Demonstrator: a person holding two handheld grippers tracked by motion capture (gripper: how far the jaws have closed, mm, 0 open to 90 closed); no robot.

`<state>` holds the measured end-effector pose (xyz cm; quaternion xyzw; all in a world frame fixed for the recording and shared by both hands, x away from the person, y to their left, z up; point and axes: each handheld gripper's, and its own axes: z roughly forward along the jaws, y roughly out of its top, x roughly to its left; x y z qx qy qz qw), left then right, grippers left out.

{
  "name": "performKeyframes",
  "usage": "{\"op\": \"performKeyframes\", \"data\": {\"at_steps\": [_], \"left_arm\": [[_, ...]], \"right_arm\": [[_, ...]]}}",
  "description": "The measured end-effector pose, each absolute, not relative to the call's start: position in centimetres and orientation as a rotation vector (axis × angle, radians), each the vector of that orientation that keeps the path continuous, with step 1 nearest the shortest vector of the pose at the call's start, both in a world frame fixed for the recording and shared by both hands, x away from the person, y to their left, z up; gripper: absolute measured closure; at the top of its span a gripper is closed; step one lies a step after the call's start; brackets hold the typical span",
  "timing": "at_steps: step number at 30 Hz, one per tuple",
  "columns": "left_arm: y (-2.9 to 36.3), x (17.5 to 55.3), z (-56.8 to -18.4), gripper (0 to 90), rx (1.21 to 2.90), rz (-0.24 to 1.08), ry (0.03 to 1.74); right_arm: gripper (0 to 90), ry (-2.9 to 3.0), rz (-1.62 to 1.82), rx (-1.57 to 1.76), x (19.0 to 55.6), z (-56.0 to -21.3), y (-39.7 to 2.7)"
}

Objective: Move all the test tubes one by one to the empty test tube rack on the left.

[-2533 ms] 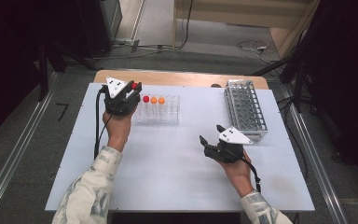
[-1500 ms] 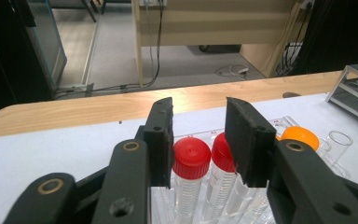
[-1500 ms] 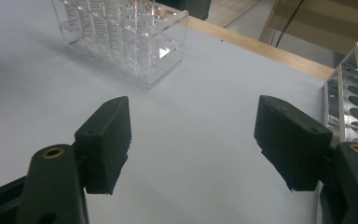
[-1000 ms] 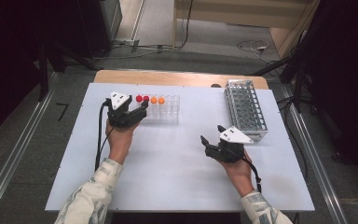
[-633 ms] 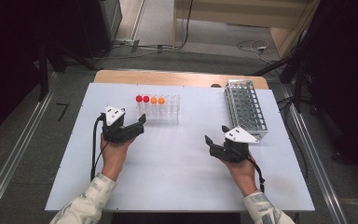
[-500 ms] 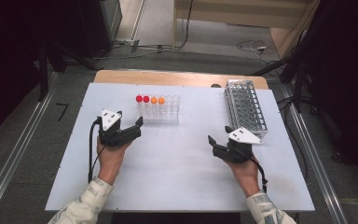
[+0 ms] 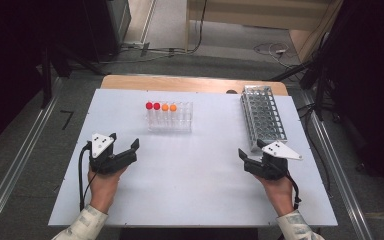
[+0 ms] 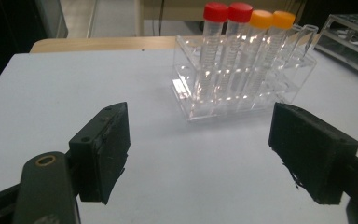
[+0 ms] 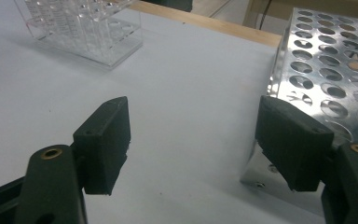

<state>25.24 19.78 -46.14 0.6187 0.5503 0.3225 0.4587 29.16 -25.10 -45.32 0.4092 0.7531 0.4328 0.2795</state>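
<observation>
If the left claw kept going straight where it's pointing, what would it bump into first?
Probably the clear rack holding the red- and orange-capped tubes. The left claw is open and empty, with only bare white table before it.

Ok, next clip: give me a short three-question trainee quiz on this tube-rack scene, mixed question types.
1. How many capped tubes stand in the clear rack, and what colours are their caps?
2. True or false: the left claw is shut on a red-capped tube.
3. Multiple choice: the metal rack lies nearest to
A. the left claw
B. the right claw
C. the clear rack

Key
1. Four: two red, two orange.
2. False: its jaws stand open over bare table, with nothing between them.
3. B
</observation>
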Motion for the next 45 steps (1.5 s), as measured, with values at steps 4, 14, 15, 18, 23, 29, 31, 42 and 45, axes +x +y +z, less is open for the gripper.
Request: {"op": "performKeyframes", "data": {"at_steps": [4, 14, 15, 18, 23, 29, 31, 42, 45], "left_arm": [[20.2, 24.7, -46.4, 19.6, 1.526, 0.799, 1.365], [20.9, 23.6, -46.9, 17.4, 1.562, 0.817, 1.376], [21.0, 23.5, -47.0, 17.2, 1.564, 0.82, 1.378], [21.3, 23.2, -47.0, 16.8, 1.56, 0.822, 1.386], [22.0, 22.4, -47.0, 16.7, 1.552, 0.834, 1.391], [22.8, 21.6, -47.4, 16.7, 1.557, 0.833, 1.414], [23.1, 21.3, -47.5, 16.6, 1.56, 0.836, 1.417], [24.3, 20.4, -47.9, 16.6, 1.566, 0.825, 1.452], [24.7, 20.4, -48.2, 16.6, 1.57, 0.824, 1.467]], "right_arm": [[24.1, 2.031, 1.14, 1.117, 28.8, -45.6, -26.2], [24.1, 2.016, 1.114, 1.165, 27.7, -46.3, -28.9], [24.0, 2.017, 1.111, 1.173, 27.6, -46.4, -29.1], [24.1, 2.006, 1.102, 1.188, 27.4, -46.5, -29.8], [23.6, 1.988, 1.096, 1.221, 27.0, -46.6, -31.0], [23.5, 1.961, 1.09, 1.253, 26.6, -46.9, -32.6], [23.5, 1.951, 1.085, 1.272, 26.4, -46.9, -33.1], [23.5, 1.903, 1.046, 1.351, 25.7, -47.6, -35.8], [23.5, 1.894, 1.036, 1.374, 25.6, -47.8, -36.5]]}}
